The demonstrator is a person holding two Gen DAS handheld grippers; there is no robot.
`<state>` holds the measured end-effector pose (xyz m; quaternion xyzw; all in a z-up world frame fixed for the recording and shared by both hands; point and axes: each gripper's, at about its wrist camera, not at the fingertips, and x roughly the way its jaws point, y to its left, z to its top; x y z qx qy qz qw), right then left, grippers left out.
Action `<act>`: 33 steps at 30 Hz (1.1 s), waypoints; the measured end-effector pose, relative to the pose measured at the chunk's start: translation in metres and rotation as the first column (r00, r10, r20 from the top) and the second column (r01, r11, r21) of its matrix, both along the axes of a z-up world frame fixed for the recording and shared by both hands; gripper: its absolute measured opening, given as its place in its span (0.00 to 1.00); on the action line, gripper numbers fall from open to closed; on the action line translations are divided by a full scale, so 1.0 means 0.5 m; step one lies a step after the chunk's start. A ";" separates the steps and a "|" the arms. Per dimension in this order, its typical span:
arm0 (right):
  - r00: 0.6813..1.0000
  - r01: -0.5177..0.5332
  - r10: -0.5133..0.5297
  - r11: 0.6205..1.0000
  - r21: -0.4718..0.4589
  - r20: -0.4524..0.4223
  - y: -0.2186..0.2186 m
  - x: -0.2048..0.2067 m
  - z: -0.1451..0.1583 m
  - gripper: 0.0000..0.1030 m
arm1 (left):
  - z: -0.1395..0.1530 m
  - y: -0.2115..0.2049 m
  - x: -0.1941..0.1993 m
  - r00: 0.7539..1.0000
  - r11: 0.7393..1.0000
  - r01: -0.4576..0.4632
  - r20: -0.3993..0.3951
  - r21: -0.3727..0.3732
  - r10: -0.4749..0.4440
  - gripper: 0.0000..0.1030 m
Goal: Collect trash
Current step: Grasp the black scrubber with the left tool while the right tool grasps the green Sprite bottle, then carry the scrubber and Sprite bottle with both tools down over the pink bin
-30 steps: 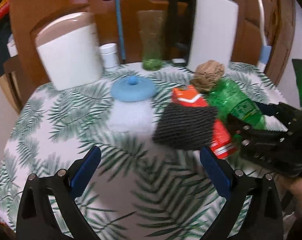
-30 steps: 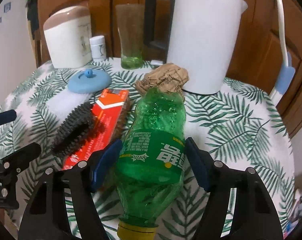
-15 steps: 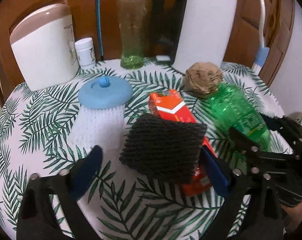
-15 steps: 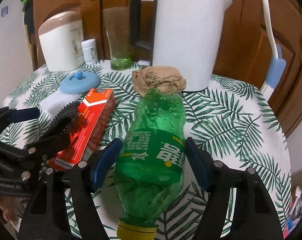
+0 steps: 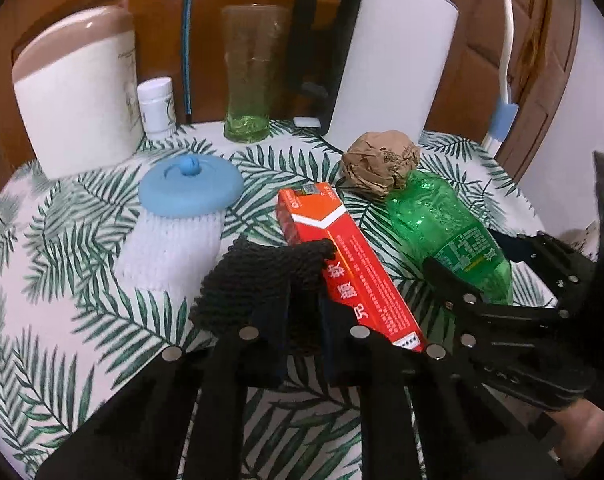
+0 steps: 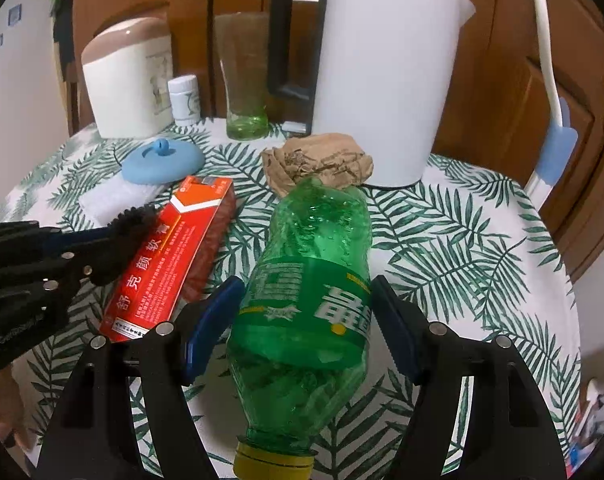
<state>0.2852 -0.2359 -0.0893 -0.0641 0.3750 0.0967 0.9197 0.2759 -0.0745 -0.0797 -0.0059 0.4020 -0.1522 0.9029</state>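
1. Left gripper (image 5: 302, 312) fingers just clamped on the black foam net (image 5: 262, 276), beside the red box (image 5: 342, 264) on the surface (image 5: 62, 320).
2. Right gripper (image 6: 302, 320) fingers pinch the green bottle (image 6: 310, 280), which points straight away, cap nearest.

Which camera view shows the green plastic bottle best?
The right wrist view: the green plastic bottle fills the centre, from base to yellow cap, between the right gripper fingers. In the left wrist view it lies at the right, its lower part hidden behind that gripper.
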 end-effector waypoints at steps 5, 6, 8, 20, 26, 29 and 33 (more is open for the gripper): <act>1.000 -0.012 0.012 1.000 0.009 -0.019 0.003 0.006 -0.006 0.65 | 0.005 0.021 -0.025 1.000 1.000 0.005 0.014 0.002 -0.005 0.10; 1.000 -0.015 0.016 1.000 0.009 -0.020 0.005 0.005 -0.006 0.65 | 0.008 0.025 -0.030 1.000 1.000 0.007 0.017 -0.001 -0.007 0.10; 1.000 -0.017 0.017 1.000 0.017 -0.010 0.005 0.001 -0.003 0.65 | 0.012 0.034 -0.042 1.000 1.000 0.006 0.025 -0.003 -0.006 0.10; 0.999 -0.042 0.041 0.998 0.054 0.023 0.013 -0.097 0.015 0.65 | 0.031 0.080 -0.147 0.999 1.000 -0.001 0.044 -0.028 0.002 0.10; 0.997 -0.072 0.069 0.995 0.076 0.042 0.034 -0.186 0.031 0.65 | 0.038 0.087 -0.224 0.999 1.000 0.007 0.045 -0.020 -0.006 0.10; 0.995 -0.092 0.087 0.992 0.090 0.052 0.051 -0.234 0.040 0.65 | 0.040 0.093 -0.268 0.999 1.000 0.006 0.046 -0.020 -0.006 0.11; 0.991 -0.129 0.122 0.986 0.109 0.061 0.079 -0.307 0.051 0.65 | 0.041 0.102 -0.336 0.999 1.000 0.007 0.049 -0.008 -0.007 0.11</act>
